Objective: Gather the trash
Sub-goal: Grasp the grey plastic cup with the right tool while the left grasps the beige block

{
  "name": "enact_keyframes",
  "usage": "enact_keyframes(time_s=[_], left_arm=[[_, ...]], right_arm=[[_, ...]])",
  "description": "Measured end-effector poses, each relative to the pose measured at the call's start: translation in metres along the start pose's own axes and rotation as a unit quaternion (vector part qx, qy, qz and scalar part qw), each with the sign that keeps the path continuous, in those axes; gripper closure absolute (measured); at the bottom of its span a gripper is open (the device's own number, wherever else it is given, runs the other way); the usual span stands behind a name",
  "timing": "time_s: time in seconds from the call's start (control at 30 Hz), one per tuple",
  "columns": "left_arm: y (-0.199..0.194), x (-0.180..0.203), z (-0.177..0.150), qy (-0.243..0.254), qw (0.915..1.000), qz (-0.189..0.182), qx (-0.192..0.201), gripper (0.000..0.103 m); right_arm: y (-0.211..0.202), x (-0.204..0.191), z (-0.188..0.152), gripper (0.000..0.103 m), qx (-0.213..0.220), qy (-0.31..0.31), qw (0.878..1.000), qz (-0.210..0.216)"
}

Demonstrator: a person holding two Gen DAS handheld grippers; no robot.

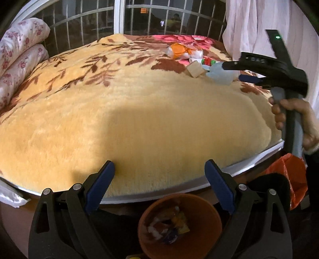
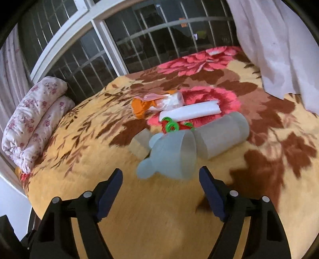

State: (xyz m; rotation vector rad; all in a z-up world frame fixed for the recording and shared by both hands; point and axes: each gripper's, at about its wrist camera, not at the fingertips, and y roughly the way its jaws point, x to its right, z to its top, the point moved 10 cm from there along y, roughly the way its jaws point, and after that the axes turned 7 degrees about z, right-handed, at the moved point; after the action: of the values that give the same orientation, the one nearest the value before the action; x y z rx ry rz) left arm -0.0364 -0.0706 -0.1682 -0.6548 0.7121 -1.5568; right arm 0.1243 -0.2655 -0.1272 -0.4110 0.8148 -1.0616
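A pile of litter lies on the floral blanket (image 2: 99, 199): a pale blue cup with bear ears (image 2: 169, 157), a grey translucent cup (image 2: 221, 135), a green and red item (image 2: 173, 125), a white roll (image 2: 189, 112) and an orange and clear wrapper (image 2: 155, 103). My right gripper (image 2: 160, 179) is open just short of the blue cup, nothing between its pads. A tan block (image 1: 195, 70) sits beside the pile. My left gripper (image 1: 159, 179) is open and empty at the bed's near edge, above an orange bin (image 1: 209, 211) holding wrappers. A hand holds the right gripper (image 1: 239, 71).
A folded floral quilt (image 1: 22, 59) lies at the bed's left side. A barred window (image 1: 119, 18) runs behind the bed and a white curtain (image 2: 279, 49) hangs at the right. An orange plastic bag (image 1: 287, 173) sits below the bed's right edge.
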Motion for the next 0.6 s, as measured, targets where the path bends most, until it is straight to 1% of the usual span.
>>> enact_keyframes(time_s=[0.03, 0.07, 0.1, 0.13, 0.17, 0.2, 0.23, 0.3, 0.33, 0.5, 0.6], left_arm=[[0.001, 0.000, 0.002, 0.001, 1.0000, 0.001, 0.003, 0.014], [0.002, 0.000, 0.005, 0.005, 1.0000, 0.003, 0.007, 0.013], [0.003, 0.001, 0.009, 0.009, 0.9999, 0.007, 0.011, 0.013], [0.004, 0.001, 0.014, 0.013, 0.9998, 0.011, 0.013, 0.013], [0.006, 0.002, 0.019, 0.019, 0.9996, 0.015, 0.015, 0.013], [0.007, 0.002, 0.023, 0.022, 0.9995, 0.016, 0.017, 0.013], [0.008, 0.003, 0.030, 0.024, 0.9994, 0.015, 0.021, 0.013], [0.012, 0.004, 0.041, 0.022, 0.9994, 0.016, 0.022, 0.013], [0.015, 0.006, 0.048, 0.020, 0.9995, 0.008, 0.021, 0.013], [0.036, 0.021, 0.083, 0.013, 0.9997, -0.008, 0.020, 0.013], [0.049, 0.034, 0.103, 0.015, 0.9997, -0.015, 0.015, 0.013]], right_arm=[[0.005, 0.001, 0.003, 0.030, -0.005, 0.000, 1.000, 0.003], [0.016, 0.003, 0.008, 0.034, -0.017, 0.004, 1.000, 0.015], [0.026, 0.005, 0.011, 0.050, -0.030, 0.013, 0.999, 0.027], [0.034, 0.006, 0.011, 0.079, -0.043, 0.023, 0.998, 0.041], [0.049, 0.004, 0.008, 0.090, -0.070, 0.040, 0.994, 0.070], [0.054, 0.004, 0.005, 0.093, -0.076, 0.039, 0.994, 0.068], [0.054, 0.001, 0.004, 0.094, -0.071, 0.028, 0.995, 0.061], [0.043, -0.010, 0.005, 0.095, -0.050, -0.001, 0.997, 0.059], [0.038, -0.013, 0.005, 0.095, -0.044, -0.005, 0.997, 0.062], [-0.007, -0.023, -0.002, 0.095, 0.004, -0.028, 0.998, 0.058], [-0.037, -0.021, -0.006, 0.095, 0.036, -0.021, 0.997, 0.062]])
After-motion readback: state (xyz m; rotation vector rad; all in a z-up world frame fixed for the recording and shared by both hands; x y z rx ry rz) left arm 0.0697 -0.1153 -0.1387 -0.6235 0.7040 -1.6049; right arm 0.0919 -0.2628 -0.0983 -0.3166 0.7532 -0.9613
